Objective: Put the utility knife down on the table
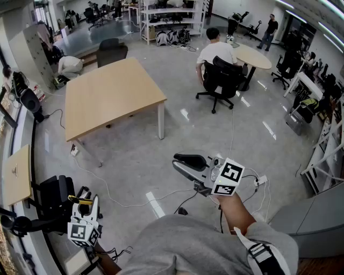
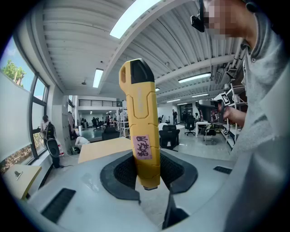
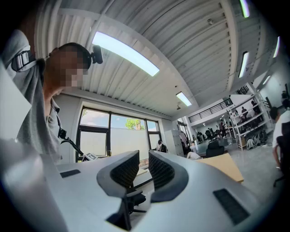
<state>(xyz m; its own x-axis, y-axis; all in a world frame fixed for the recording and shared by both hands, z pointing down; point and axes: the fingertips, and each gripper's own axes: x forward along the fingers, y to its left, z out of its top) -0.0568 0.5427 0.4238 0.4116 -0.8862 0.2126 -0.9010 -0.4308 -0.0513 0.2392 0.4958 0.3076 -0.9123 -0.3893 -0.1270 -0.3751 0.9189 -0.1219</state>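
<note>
The utility knife is yellow with a black tip and a pink label. It stands upright between the jaws of my left gripper, which is shut on its lower end. In the head view that gripper is low at the left, with a bit of the yellow knife showing above it. The wooden table stands well ahead across the floor. My right gripper is held out at centre right, level, holding nothing. In the right gripper view its pads stand a narrow gap apart around the gripper midpoint.
A person sits in a black office chair by a round table. A small desk and black chair lie at my left. Cables trail over the grey floor. Shelving stands at the back.
</note>
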